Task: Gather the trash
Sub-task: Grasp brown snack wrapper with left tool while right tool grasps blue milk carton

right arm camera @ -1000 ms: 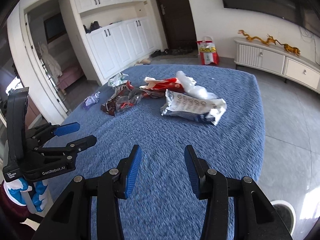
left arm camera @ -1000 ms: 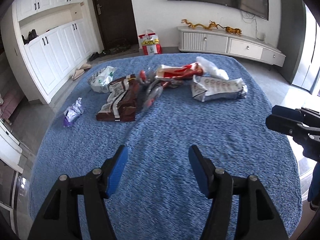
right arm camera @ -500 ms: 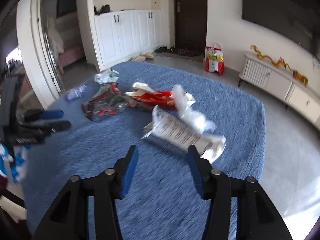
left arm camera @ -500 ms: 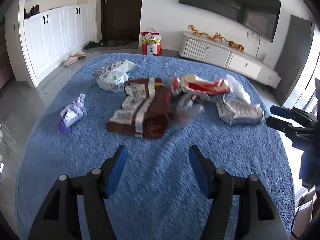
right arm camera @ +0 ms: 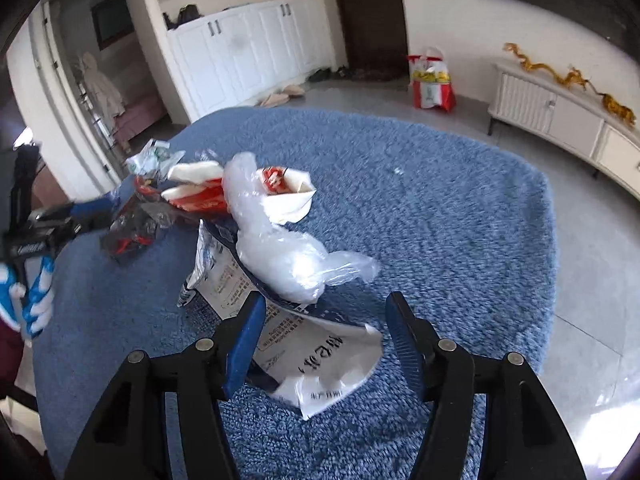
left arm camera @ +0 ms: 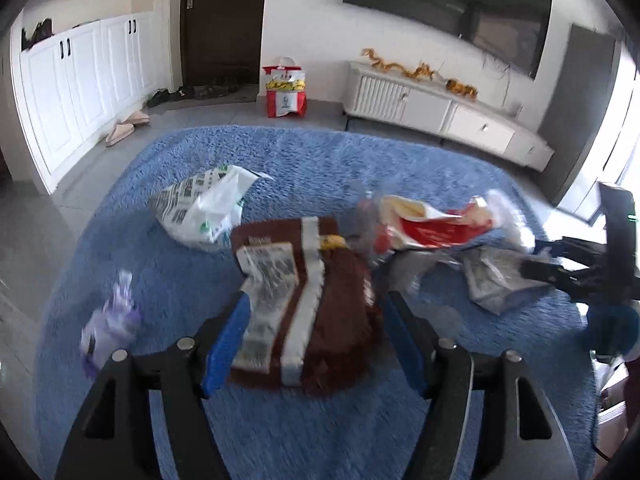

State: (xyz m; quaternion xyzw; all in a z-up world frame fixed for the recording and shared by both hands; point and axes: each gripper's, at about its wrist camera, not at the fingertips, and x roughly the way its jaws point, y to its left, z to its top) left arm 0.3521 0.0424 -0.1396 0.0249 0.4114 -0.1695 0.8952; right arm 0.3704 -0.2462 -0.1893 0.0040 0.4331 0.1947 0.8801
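A: What have I got on the left hand-held gripper (left arm camera: 314, 338)?

B: Its jaws are spread wide and grasping nothing. From my feed the brown snack bag (left arm camera: 308, 308) lies between the blue fingers (left arm camera: 226, 344), but motion blur keeps me from telling whether either pad touches it.

A: And the right hand-held gripper (right arm camera: 322, 340)?

B: Also released, jaws wide. I see the white printed bag (right arm camera: 312, 364) lying flat between and under them, with the clear plastic bag (right arm camera: 280, 248) resting on its far end.

A: Where's the rest of the trash?

B: All on the blue rug (left arm camera: 320, 160). Beyond the brown bag, a white-and-green bag (left arm camera: 204, 208) lies to the left and a red-and-white wrapper (left arm camera: 432, 224) to the right. A small purple wrapper (left arm camera: 110, 324) sits apart, near the rug's left edge.
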